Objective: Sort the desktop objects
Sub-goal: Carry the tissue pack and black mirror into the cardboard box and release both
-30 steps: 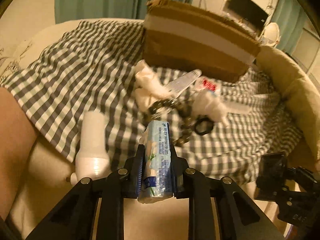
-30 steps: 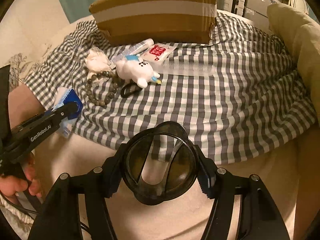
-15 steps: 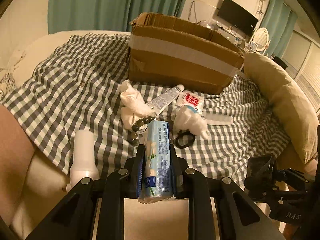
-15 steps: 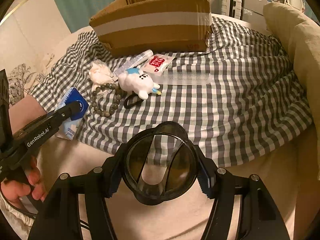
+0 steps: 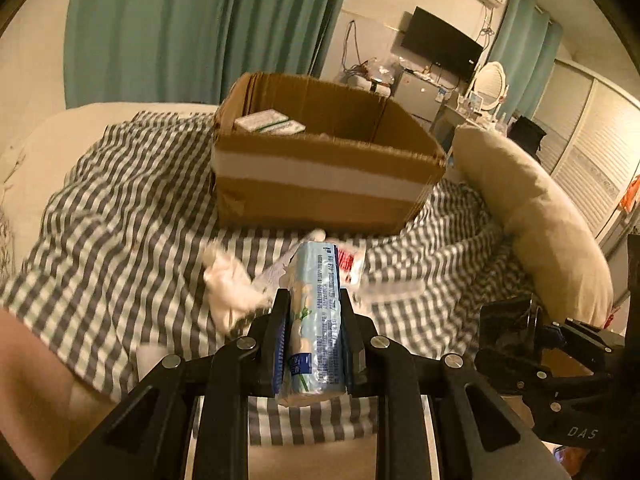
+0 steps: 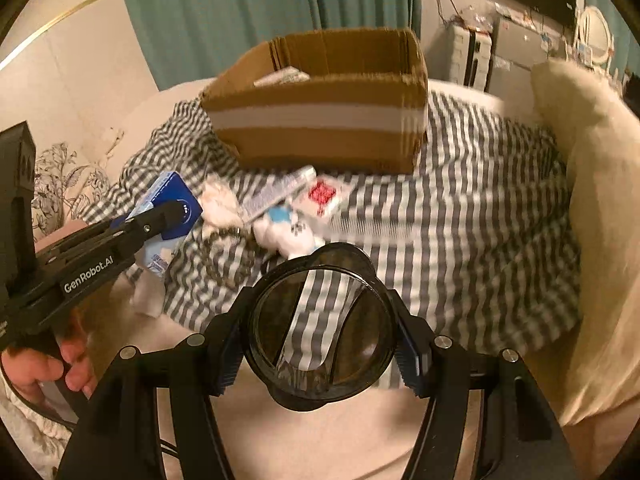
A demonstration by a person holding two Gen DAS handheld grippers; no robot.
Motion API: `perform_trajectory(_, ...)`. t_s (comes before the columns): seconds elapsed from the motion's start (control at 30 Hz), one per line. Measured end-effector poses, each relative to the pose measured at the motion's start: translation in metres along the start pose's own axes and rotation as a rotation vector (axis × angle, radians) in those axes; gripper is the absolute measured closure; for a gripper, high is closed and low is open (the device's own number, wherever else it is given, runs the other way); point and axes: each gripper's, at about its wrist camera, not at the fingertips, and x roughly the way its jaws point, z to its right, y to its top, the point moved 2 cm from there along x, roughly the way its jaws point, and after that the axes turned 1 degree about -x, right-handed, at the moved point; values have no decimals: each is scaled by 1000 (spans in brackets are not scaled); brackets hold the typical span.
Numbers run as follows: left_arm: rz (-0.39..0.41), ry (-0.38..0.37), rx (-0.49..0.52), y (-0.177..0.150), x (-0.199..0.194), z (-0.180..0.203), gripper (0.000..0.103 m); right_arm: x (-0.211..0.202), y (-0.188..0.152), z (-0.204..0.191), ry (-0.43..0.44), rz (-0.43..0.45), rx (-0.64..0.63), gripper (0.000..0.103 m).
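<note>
My left gripper (image 5: 314, 312) is shut on a light blue tissue pack (image 5: 316, 320) and holds it raised above the checked cloth, in front of the open cardboard box (image 5: 320, 188). It also shows in the right wrist view (image 6: 168, 216). My right gripper (image 6: 320, 320) is shut on a round dark glass dish (image 6: 320, 324), low over the bed's front edge. Between the grippers and the box (image 6: 320, 120) lie a white plush toy (image 6: 284, 232), a tube (image 6: 276, 192), a red-and-white packet (image 6: 324, 194), a clear comb (image 6: 368, 228), crumpled tissue (image 5: 232, 288) and a bead bracelet, partly hidden.
The box holds small white-and-green packets (image 5: 268, 122). A beige pillow (image 5: 532, 224) lies on the right of the bed. A white bottle (image 6: 148, 296) lies at the cloth's near left edge. Teal curtains (image 5: 192, 32) hang behind.
Both grippers have risen with their loads and tilted up, so the box's inside now shows. The left gripper has moved towards the box.
</note>
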Motion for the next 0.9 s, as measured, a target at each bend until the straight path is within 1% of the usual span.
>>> perform_trajectory(0.03, 4, 0, 7, 5, 0, 0, 82, -4, 12, 0, -4, 13, -17, 40)
perform_trajectory(0.07, 11, 3, 18, 11, 0, 1, 82, -4, 12, 0, -4, 13, -17, 40)
perform_trajectory(0.1, 17, 3, 30, 18, 0, 2, 82, -7, 24, 0, -8, 26, -33, 40)
perform_trajectory(0.17, 27, 2, 45, 32, 1, 3, 82, -7, 29, 1, -8, 31, -41, 40)
perform_trajectory(0.23, 31, 2, 51, 45, 3, 2, 82, -8, 41, 1, -9, 39, -54, 40)
perform_trajectory(0.37, 29, -10, 30, 67, 8, 3, 82, -12, 68, 4, -23, 62, -81, 40)
perform_trajectory(0.4, 27, -13, 27, 72, 9, 3, 82, -14, 81, 5, -25, 74, -92, 40)
perform_trajectory(0.47, 23, -15, 28, 84, 13, 5, 82, -17, 93, 8, -29, 84, -101, 40)
perform_trajectory(0.5, 25, -15, 27, 90, 13, 5, 82, -17, 93, 8, -29, 84, -101, 40)
perform_trajectory(0.57, 36, -35, 8, 105, 13, 5, 82, -23, 112, 9, -33, 101, -119, 40)
perform_trajectory(0.6, 38, -45, 0, 112, 13, 6, 82, -23, 112, 9, -33, 101, -119, 40)
perform_trajectory(0.67, 48, -57, -5, 128, 15, 10, 82, -27, 126, 10, -33, 115, -131, 40)
perform_trajectory(0.73, 64, -49, 13, 144, 16, 16, 82, -30, 145, 13, -19, 120, -135, 40)
perform_trajectory(0.77, 72, -51, 27, 153, 16, 19, 82, -32, 160, 16, -7, 127, -135, 40)
perform_trajectory(0.83, 101, -47, 60, 172, 18, 23, 82, -32, 179, 18, -11, 142, -144, 40)
perform_trajectory(0.87, 115, -45, 78, 180, 19, 25, 82, -32, 179, 18, -11, 142, -144, 40)
perform_trajectory(0.9, 123, -41, 101, 189, 23, 27, 82, -26, 196, 17, -30, 158, -170, 40)
